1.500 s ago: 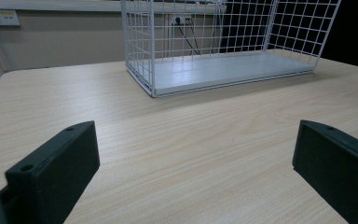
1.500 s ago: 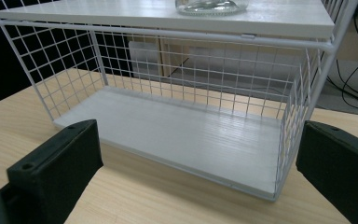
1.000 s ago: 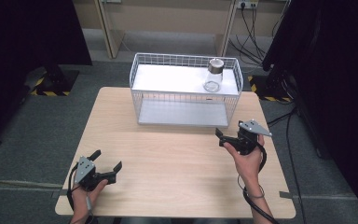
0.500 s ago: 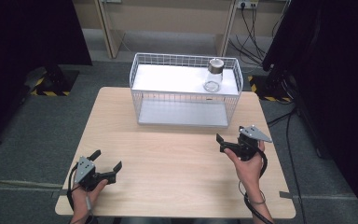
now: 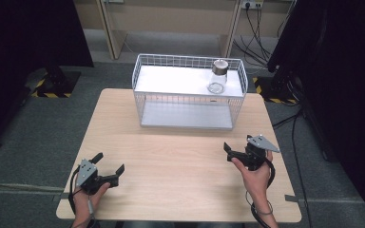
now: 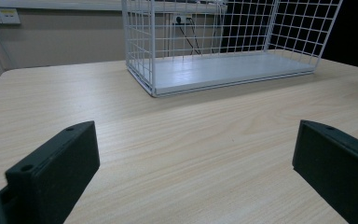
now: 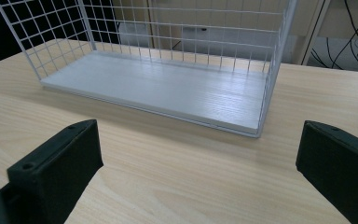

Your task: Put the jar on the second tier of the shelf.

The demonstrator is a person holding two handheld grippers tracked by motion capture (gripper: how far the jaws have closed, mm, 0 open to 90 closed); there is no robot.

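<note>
A white wire rack (image 5: 190, 58) stands at the far middle of the wooden table (image 5: 185, 161). A glass jar with a brown lid (image 5: 218, 76) stands upright on its upper shelf, at the right. The lower white board (image 5: 185, 115) is bare. My left gripper (image 5: 108, 163) rests near the front left corner, open and holding nothing. At the right, nearer than the rack, my right gripper (image 5: 228, 153) is held open and holds nothing. The left gripper view has open jaws (image 6: 196, 154) facing the rack (image 6: 223, 70). The right gripper view has them (image 7: 200, 154) facing its board (image 7: 168, 84).
Bare tabletop lies between the two grippers and the rack. Grey floor surrounds the table, with dark curtains at both sides. Cables (image 5: 261, 28) and wall sockets sit behind the rack. A yellow-black striped base (image 5: 52, 88) stands on the floor at the left.
My right gripper has drawn back a little from the rack toward the table's near edge. The left gripper has stayed still.
</note>
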